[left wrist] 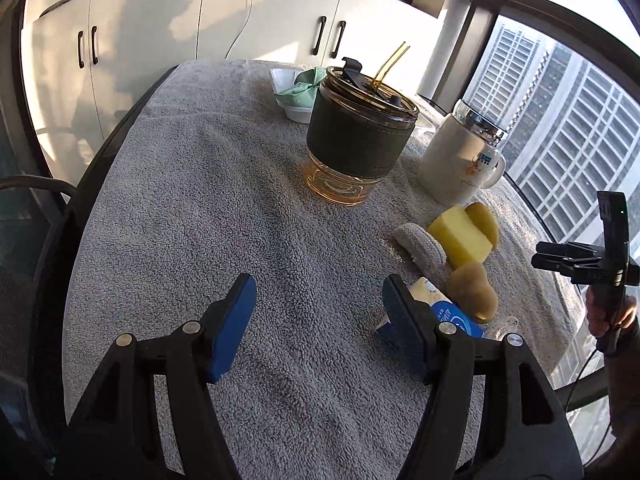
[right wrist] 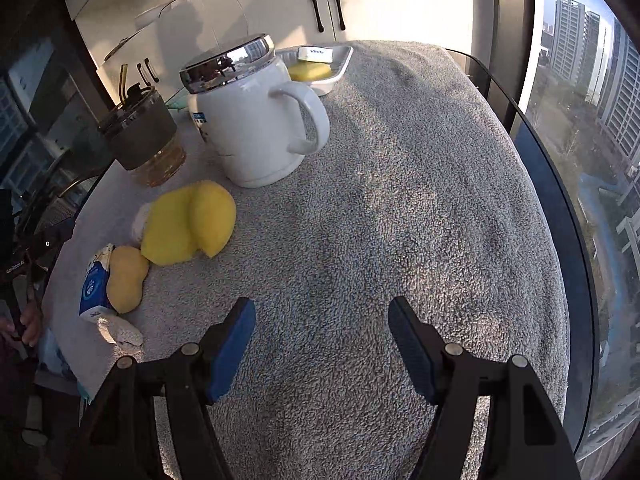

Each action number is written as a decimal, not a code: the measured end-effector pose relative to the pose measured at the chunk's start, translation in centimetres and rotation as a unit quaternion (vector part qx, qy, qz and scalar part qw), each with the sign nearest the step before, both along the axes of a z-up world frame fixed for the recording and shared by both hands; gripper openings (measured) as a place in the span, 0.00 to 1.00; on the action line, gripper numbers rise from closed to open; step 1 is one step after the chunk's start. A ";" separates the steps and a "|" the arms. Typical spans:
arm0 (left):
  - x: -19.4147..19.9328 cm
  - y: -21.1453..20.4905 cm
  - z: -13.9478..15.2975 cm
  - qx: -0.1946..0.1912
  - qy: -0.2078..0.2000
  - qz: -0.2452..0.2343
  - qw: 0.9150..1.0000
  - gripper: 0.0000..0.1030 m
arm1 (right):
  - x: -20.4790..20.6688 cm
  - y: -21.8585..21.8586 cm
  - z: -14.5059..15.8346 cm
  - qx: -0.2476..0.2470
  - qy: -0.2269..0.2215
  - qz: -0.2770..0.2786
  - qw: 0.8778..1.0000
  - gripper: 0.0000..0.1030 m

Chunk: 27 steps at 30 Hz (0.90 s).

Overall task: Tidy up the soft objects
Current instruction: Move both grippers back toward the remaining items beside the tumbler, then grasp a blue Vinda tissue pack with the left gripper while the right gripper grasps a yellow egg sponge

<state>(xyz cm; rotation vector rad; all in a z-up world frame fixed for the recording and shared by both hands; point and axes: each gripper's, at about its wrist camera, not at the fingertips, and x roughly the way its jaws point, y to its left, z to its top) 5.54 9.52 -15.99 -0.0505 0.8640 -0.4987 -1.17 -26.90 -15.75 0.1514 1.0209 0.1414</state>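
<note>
Soft items lie in a cluster on the grey towel: a yellow block sponge (left wrist: 460, 238) (right wrist: 172, 228), a rounded yellow sponge (right wrist: 214, 216), a peanut-shaped sponge (left wrist: 474, 290) (right wrist: 125, 280), a grey knitted pad (left wrist: 420, 244) and a blue-white tissue pack (left wrist: 452, 316) (right wrist: 94, 286). My left gripper (left wrist: 318, 300) is open and empty above the towel, just left of the tissue pack. My right gripper (right wrist: 322, 322) is open and empty, right of the cluster. A white tray (right wrist: 338, 66) at the far edge holds a yellow sponge (right wrist: 310, 70) and a white pack.
An amber glass cup (left wrist: 360, 136) (right wrist: 144, 136) with dark sleeve and straw stands mid-table. A white lidded mug (left wrist: 460, 160) (right wrist: 252, 124) stands beside it. Another white tray (left wrist: 290, 92) holds a green cloth. The glass table edge (right wrist: 560, 208) runs along the window.
</note>
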 end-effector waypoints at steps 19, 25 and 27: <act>-0.5 -8.7 -0.7 0.016 0.114 0.044 0.992 0.62 | 4.3 7.5 0.4 0.038 -0.033 0.029 0.998 0.70; -0.5 -9.2 -0.8 0.070 0.140 0.120 0.980 0.62 | 5.9 8.3 0.1 0.020 -0.035 0.024 0.999 0.70; -0.8 -9.2 -1.4 0.059 0.155 0.129 0.978 0.62 | 6.4 8.4 -0.2 0.018 -0.030 0.022 0.999 0.69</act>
